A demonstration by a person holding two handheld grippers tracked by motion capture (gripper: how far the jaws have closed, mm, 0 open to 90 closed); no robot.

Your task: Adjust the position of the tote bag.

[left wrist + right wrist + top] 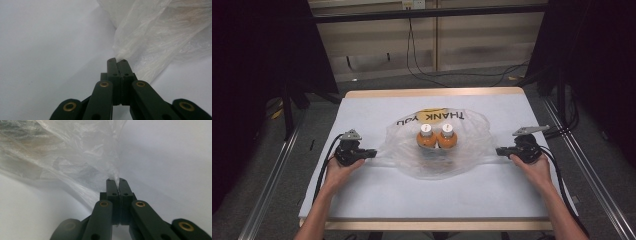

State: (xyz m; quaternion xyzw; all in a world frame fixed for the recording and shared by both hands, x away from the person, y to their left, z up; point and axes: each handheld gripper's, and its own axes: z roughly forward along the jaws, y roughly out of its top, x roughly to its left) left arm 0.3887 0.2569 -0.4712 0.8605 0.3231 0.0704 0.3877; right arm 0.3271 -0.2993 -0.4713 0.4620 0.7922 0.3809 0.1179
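A clear plastic bag (437, 150) printed THANK YOU lies in the middle of the table. Two orange bottles (426, 138) (447, 137) with white caps stand side by side inside it. My left gripper (373, 153) is at the bag's left side, shut on a stretched handle of the bag (130, 47). The jaws of the left gripper (116, 60) are pressed together at the plastic's edge. My right gripper (498, 150) is at the bag's right side. The right gripper (116, 180) is shut, with a thin strip of the bag (113, 170) pinched between its tips.
The white table top (437, 195) has a wooden rim and bare surface in front of and behind the bag. Black cables trail from both grippers over the table's sides. Metal rails run along the floor left and right of the table.
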